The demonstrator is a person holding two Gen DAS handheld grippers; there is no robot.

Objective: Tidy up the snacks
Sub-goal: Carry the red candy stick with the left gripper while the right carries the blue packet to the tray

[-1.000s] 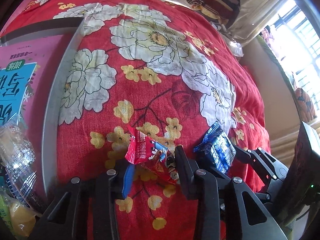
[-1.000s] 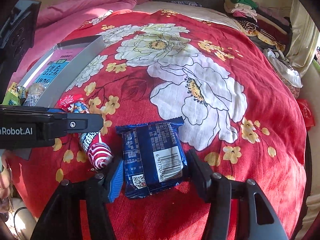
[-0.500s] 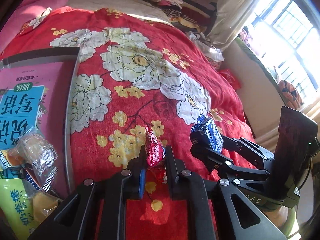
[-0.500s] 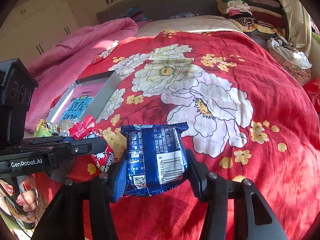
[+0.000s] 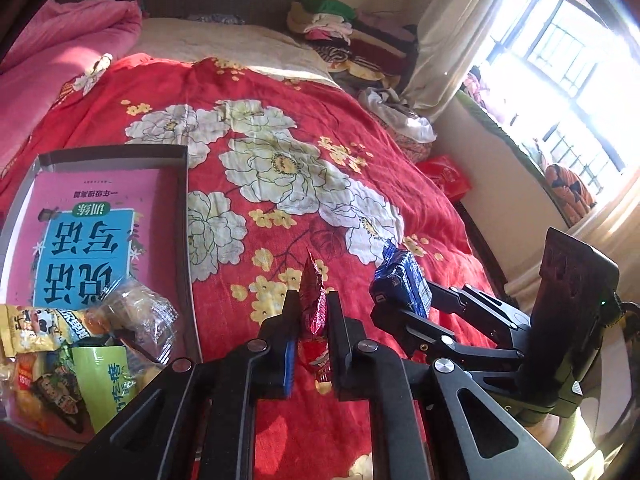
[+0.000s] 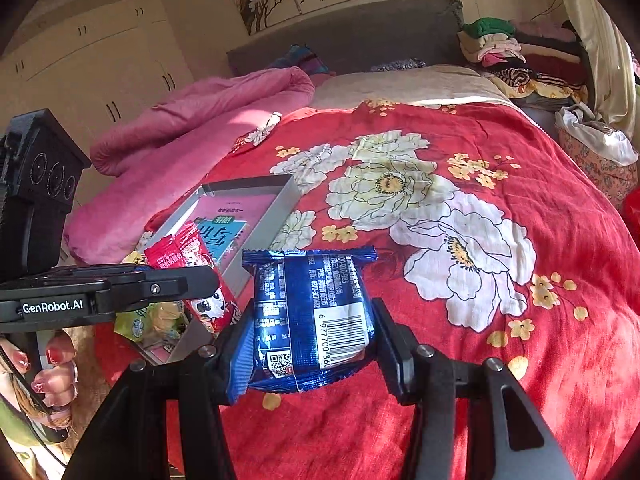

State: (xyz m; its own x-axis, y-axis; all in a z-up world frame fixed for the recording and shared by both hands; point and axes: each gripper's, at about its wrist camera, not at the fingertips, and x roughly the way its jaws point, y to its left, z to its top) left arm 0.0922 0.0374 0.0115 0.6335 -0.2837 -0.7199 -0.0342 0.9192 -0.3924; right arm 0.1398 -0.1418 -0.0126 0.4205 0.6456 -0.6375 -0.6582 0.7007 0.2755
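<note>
My left gripper point(image 5: 313, 312) is shut on a red snack packet point(image 5: 314, 304) and holds it above the red floral bedspread. The packet also shows in the right wrist view point(image 6: 192, 264). My right gripper point(image 6: 314, 320) is shut on a blue snack packet point(image 6: 312, 312), lifted off the bed; it shows in the left wrist view point(image 5: 402, 284) to the right of the red packet. A grey box point(image 5: 188, 216) with a pink book inside lies to the left and holds several snack packets point(image 5: 80, 340) at its near end.
The red floral bedspread point(image 6: 460, 208) covers the bed. A pink quilt point(image 6: 192, 120) lies at the far left. Folded clothes point(image 5: 344, 36) are piled by the headboard. A window point(image 5: 580, 80) is at the right.
Both grippers closed on their packets and lifted them off the bedspread. The views tilted up, and the box with snacks came more into sight.
</note>
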